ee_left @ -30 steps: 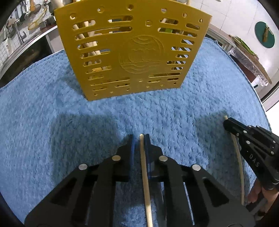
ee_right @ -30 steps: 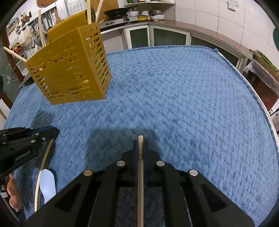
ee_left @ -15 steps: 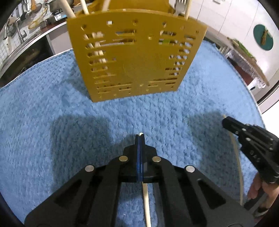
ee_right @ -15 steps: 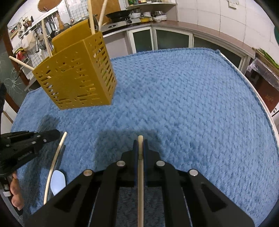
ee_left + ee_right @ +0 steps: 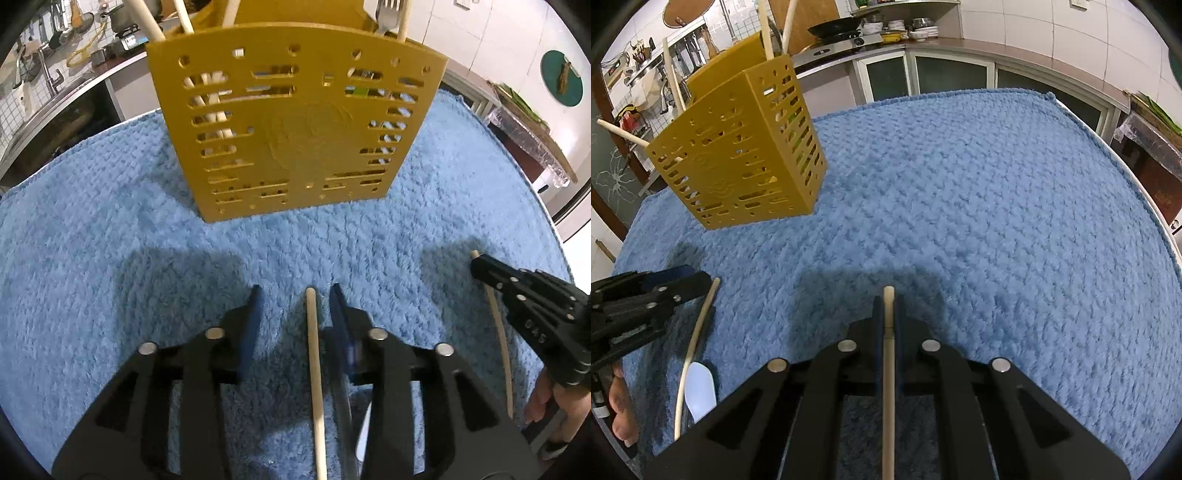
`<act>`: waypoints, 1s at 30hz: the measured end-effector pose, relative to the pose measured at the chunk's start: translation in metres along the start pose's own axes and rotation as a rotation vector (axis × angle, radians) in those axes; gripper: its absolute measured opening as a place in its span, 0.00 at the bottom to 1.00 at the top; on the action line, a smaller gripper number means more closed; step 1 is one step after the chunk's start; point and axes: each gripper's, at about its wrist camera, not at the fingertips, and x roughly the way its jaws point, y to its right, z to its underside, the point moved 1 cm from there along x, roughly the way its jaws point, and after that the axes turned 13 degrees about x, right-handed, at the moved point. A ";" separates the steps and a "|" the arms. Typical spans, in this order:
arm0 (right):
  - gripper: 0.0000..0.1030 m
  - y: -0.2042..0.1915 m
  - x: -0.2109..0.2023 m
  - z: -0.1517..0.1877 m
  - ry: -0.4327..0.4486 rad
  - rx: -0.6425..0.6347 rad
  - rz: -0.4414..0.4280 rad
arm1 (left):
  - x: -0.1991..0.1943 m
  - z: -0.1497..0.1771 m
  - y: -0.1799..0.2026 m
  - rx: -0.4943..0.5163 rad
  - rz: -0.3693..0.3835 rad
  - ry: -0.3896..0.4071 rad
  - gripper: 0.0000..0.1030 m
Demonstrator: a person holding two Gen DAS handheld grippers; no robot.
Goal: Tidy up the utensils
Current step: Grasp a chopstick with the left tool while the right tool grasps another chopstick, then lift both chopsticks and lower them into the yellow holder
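Kitchen counters are running behind; blue towel (image 5: 960, 206) is covering the whole work surface. Yellow slotted utensil holder (image 5: 295, 125) is standing upright on the towel, already holding several wooden sticks and a fork, so the sorting is looking partly done.

Left gripper (image 5: 293, 295) is pointing straight at the holder's front face, low over the towel, jaws spread wide. A chopstick (image 5: 314, 369) is lying along the gap between its fingers, nearer the right one – can't tell if it's touching either pad, so I'm reading it as released or not yet grasped. A white spoon (image 5: 700, 387) is lying on the towel under that gripper.

Right gripper (image 5: 888, 295) is pinching a second chopstick (image 5: 888, 369) firmly, the tip poking just past the fingertips, body level and aimed across open towel with the holder off to its left.

Next, as I judge it – the right one needs lifting, tipping its stick vertical and dropping it into the holder's open top; the left needs closing first.
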 end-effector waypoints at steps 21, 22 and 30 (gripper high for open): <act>0.05 -0.006 -0.014 -0.008 0.020 -0.003 -0.019 | 0.008 -0.004 -0.007 0.000 0.055 -0.035 0.04; 0.05 -0.007 -0.018 -0.009 0.029 -0.002 -0.028 | 0.001 -0.002 -0.009 -0.011 0.059 -0.013 0.04; 0.05 -0.020 -0.060 -0.019 0.110 -0.028 -0.096 | -0.078 0.000 -0.023 -0.032 0.046 0.188 0.04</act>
